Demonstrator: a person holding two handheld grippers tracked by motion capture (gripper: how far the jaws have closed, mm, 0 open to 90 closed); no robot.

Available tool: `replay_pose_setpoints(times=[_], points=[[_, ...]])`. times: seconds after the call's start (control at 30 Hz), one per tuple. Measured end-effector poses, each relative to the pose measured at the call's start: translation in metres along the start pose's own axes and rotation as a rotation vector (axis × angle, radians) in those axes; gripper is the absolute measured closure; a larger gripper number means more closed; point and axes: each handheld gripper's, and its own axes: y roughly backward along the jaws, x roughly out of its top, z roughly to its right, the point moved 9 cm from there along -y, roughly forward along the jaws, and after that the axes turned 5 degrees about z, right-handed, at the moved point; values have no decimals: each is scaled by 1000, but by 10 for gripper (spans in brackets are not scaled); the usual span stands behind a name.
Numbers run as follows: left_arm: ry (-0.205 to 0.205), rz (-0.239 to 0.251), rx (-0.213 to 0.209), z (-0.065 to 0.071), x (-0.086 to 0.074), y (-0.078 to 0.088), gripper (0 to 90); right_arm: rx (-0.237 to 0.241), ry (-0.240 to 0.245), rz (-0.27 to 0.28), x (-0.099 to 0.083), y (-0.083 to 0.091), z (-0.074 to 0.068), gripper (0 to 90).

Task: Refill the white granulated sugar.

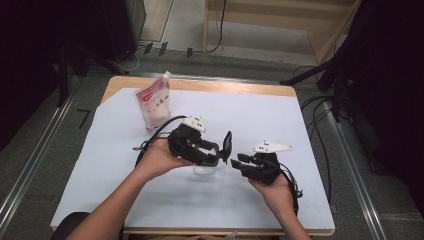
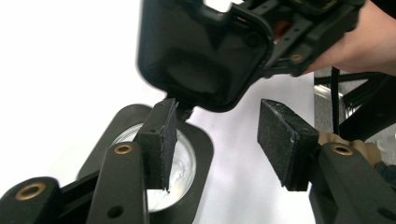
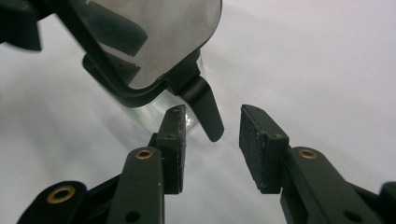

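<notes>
Jar [image 1: 205, 169] stood mid-surface [image 1: 300, 120], hinged lid [image 1: 227, 145] flipped up, likely for filling. Both tongs released: left tongs [image 1: 220, 156] beside the rim, right tongs [image 1: 235, 161] just off the lid tab.

Prob. lab: papered table [image 1: 280, 107], floor cables [image 1: 320, 107] (dark surrounds).

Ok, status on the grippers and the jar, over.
Left gripper open, jaws around the raised lid. Right gripper open, holding nothing, beside the lid. Jar upright under the left gripper. Pouch stands well behind, nothing in the way.
</notes>
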Motion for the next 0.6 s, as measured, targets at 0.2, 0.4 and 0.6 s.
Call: replay_pose_setpoints(times=[0.2,0.4,0.6], points=[[47,10,43,-16,-5,19,493,1,46,-9,-5,8,-10,574],[65,30,107,-30,-9,38,463,4,72,-35,-10,9,-23,512],[112,34,138,-41,-15,51,451,37,72,-53,-13,7,-31,457]])
